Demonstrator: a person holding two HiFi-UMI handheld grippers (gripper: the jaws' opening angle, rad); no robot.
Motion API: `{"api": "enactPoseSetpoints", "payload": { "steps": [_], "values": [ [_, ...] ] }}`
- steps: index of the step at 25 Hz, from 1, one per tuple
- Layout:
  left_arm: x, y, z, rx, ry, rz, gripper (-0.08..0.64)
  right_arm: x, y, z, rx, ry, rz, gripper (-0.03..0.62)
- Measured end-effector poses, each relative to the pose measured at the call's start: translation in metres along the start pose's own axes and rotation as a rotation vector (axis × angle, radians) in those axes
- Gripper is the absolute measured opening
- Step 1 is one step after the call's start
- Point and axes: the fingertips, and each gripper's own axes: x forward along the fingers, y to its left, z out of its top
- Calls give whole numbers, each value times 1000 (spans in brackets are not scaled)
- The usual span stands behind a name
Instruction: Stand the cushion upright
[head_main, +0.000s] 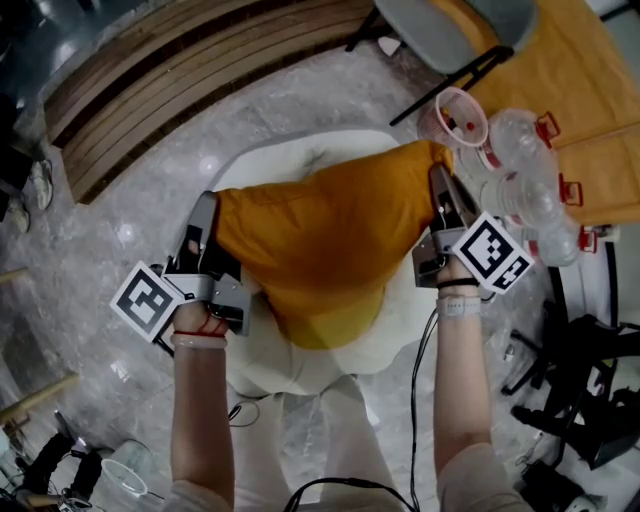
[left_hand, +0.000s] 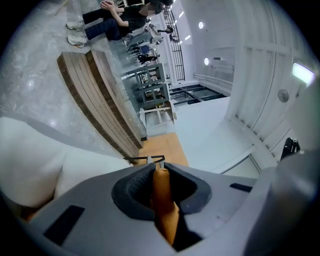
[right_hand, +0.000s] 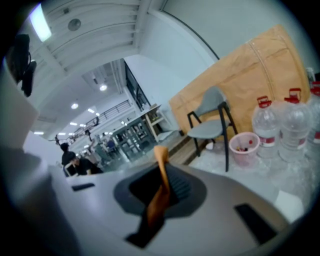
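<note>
The main risk is a slipped pinch: each gripper has only a thin fold of the cushion (head_main: 330, 250) at one side edge, so if the 2 hands tilt it unevenly the weight of the sagging middle could pull the fabric out of one pair of jaws and let that side drop. A second risk is the base. The cushion hangs over a soft white seat (head_main: 300, 160), and once set on edge there it could roll over or slide off towards the floor (I cannot tell whether it touches the seat yet). A wide swing on the right could also knock the bottles (head_main: 530, 190) close by. The left gripper (head_main: 203, 215) is nearly closed, its jaws pressed on an orange fold (left_hand: 161, 195) at the cushion's left edge. The right gripper (head_main: 440, 185) is likewise almost closed on a twisted strip of the same fabric (right_hand: 161, 190) at the right edge. Both forearms reach forward side by side with the cushion spanning the gap between them. The left hand (head_main: 195, 325) and right hand (head_main: 455, 285) wrap the handles, and both grippers point away from the body.
</note>
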Motion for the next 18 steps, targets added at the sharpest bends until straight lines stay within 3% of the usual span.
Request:
{"api": "enactPoseSetpoints", "payload": {
  "steps": [3,6,8,10,15,18],
  "values": [
    [-13,7,-1,41,6,12,74,-4,4,-4,-41,20,6,31],
    [-12,15,-2,16,6,10,74,0,5,-9,-87,42,18,31],
    [-12,15,-3,-7,1,-9,74,-1,6,-9,-83,37,44,32],
    [-14,8,-2,30,-8,-33,75,-3,6,-8,-61,24,63,32],
    [-19,-3,-7,343,41,17,75,-8,6,-8,-76,21,63,32],
    [-20,-8,-8,661,75,91,75,-9,7,-8,-88,26,62,32]
  ]
}}
